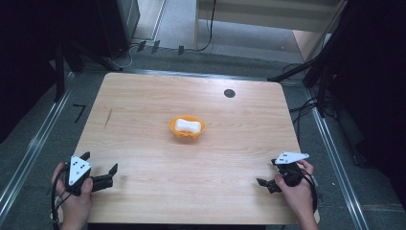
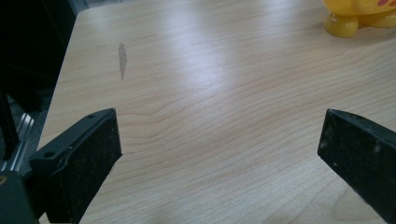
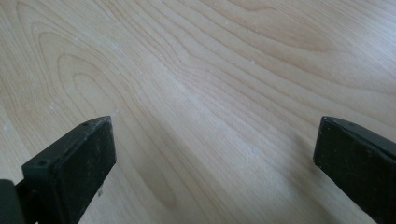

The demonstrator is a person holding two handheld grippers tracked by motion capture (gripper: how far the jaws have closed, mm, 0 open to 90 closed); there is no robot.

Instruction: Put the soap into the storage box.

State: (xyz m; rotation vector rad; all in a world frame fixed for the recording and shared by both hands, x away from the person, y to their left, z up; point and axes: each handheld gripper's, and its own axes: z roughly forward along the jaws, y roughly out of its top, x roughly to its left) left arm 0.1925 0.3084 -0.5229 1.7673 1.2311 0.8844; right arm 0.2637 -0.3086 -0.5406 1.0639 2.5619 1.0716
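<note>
A small orange plastic bowl (image 1: 187, 129) stands near the middle of the pale wooden surface (image 1: 143, 105), and in it lies a white, bone-shaped soft block (image 1: 187, 126) — its long axis runs left to right across the high view, resting level inside the rim. In the left gripper view the bowl's yellow-orange base (image 2: 348, 18) shows at the top right corner, well ahead of the jaws.

The left gripper (image 1: 99, 168), held in a hand at the near left corner, has its jaws spread wide with bare wood between them. The right gripper (image 1: 266, 175), held at the near right edge, also has its jaws wide apart over bare wood. Both are well apart from the bowl — neither touches anything. A dark round mark (image 1: 229, 93) sits toward the far right of the surface.
</note>
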